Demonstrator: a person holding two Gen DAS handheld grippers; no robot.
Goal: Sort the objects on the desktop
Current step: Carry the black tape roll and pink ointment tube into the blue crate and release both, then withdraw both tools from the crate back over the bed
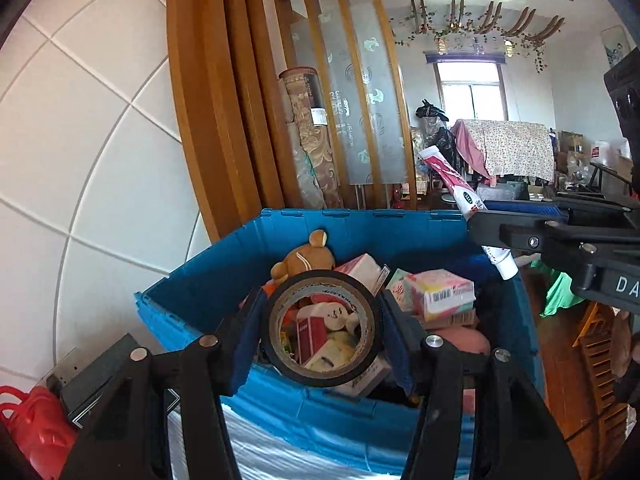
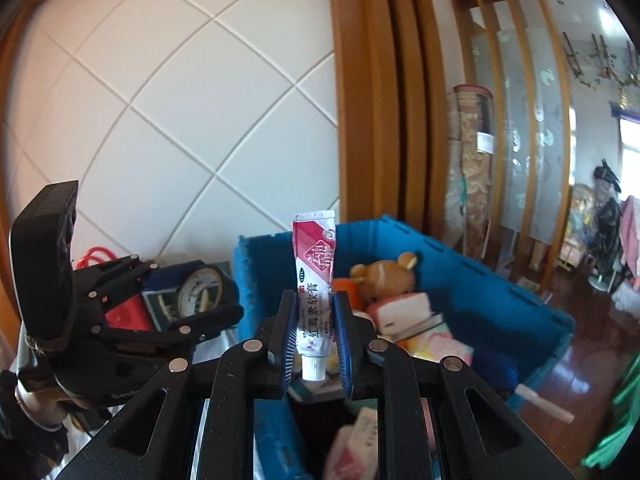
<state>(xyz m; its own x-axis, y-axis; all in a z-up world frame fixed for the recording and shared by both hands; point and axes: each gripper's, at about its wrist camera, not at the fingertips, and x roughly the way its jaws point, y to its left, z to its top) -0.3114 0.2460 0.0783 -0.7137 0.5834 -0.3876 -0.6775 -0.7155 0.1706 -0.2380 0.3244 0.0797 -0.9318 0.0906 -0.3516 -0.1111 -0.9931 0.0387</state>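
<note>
My left gripper (image 1: 320, 328) is shut on a roll of black tape (image 1: 320, 280) and holds it over the near rim of a blue crate (image 1: 224, 280). My right gripper (image 2: 314, 320) is shut on a red and white ointment tube (image 2: 316, 264), cap down, above the same crate (image 2: 500, 300). In the left wrist view the right gripper (image 1: 476, 224) shows at the right with the tube (image 1: 452, 180) sticking up. In the right wrist view the left gripper (image 2: 224, 300) shows at the left with the tape (image 2: 200, 292).
The crate holds a brown plush bear (image 1: 304, 260), a pink box (image 1: 440, 294), a white box (image 1: 360, 268) and several other items. A red basket (image 1: 32, 432) sits at the lower left. A tiled wall (image 1: 80, 140) and wooden frame (image 1: 208, 100) stand behind.
</note>
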